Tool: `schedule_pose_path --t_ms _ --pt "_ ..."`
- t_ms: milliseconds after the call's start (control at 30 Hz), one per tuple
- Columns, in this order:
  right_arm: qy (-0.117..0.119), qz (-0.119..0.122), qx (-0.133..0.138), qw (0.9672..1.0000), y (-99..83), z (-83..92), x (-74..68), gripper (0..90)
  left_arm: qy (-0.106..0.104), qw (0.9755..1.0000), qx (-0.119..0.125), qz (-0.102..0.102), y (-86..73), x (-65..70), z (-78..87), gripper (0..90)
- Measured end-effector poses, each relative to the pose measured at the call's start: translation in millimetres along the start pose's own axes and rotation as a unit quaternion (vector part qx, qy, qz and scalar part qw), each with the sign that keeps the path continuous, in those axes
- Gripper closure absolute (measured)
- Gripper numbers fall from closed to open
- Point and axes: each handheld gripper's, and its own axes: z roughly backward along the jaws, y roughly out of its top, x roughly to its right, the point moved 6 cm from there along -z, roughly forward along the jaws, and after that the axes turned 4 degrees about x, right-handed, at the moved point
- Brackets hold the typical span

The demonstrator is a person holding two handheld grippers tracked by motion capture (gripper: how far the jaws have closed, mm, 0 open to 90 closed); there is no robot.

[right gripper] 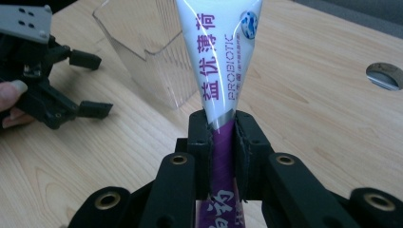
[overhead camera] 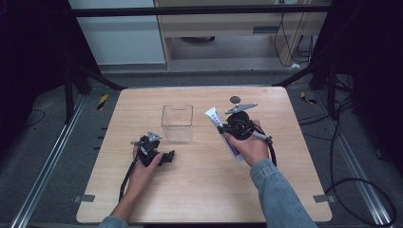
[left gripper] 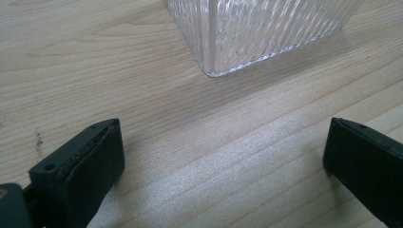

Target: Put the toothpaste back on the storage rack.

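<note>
Between the 2 black jaws of the right gripper (right gripper: 222,142) sits a toothpaste tube (right gripper: 219,61), clamped across its purple lower part, with the white upper part and its purple lettering rising straight ahead of the pads. From the high view the same right gripper (overhead camera: 222,127) is held above the wooden table (overhead camera: 204,190), the tube (overhead camera: 216,119) slanting up and away from it toward the far side while its purple end runs back under the hand (overhead camera: 251,146).

Ahead and to the left of those jaws stands a clear plastic container (right gripper: 142,52), open at the top, with a notch cut in its near wall. In the high view the container (overhead camera: 177,122) stands between the 2 grippers, close to the tube's white end but apart from it.

Further left rests the left gripper (overhead camera: 167,156), low over the table. Its own view shows the 2 pads (left gripper: 90,161) spread wide with bare wood between them and nothing held; 1 ribbed corner of the container (left gripper: 228,38) lies just ahead of them, not touched.

Beyond the right gripper, a small round metal disc (right gripper: 386,75) is set in the tabletop.
</note>
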Motion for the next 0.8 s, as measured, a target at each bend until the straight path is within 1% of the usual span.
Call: schedule_pose_path --t_ms 33,133,167,267,300,433,733,800 --pt "0.0 -0.003 0.009 1.0 3.7 -0.3 -0.7 78.7 0.0 1.0 0.0 0.0 0.0 0.0 0.0 0.0" --pt "0.001 -0.007 0.015 0.9999 7.4 -0.6 -1.8 78.7 0.0 1.0 0.0 0.0 0.0 0.0 0.0 0.0" --pt "0.002 -0.007 0.024 0.9997 11.9 -1.0 -2.8 78.8 0.0 1.0 0.0 0.0 0.0 0.0 0.0 0.0" --pt "0.003 -0.01 0.03 0.9995 16.2 -1.2 -4.8 78.8 0.0 1.0 0.0 0.0 0.0 0.0 0.0 0.0" --pt "0.003 -0.008 0.035 0.9994 17.6 -1.6 -4.6 78.8 0.0 1.0 0.0 0.0 0.0 0.0 0.0 0.0" --pt "0.004 -0.016 0.044 0.9989 24.4 -2.5 -4.9 78.8 0.0 1.0 0.0 0.0 0.0 0.0 0.0 0.0" --pt "0.0 -0.014 0.057 0.9982 37.8 -4.1 -6.1 78.8 0.0 1.0 0.0 0.0 0.0 0.0 0.0 0.0" --pt "0.0 -0.011 0.063 0.9979 41.9 -4.8 -6.7 78.8 0.0 1.0 0.0 0.0 0.0 0.0 0.0 0.0"
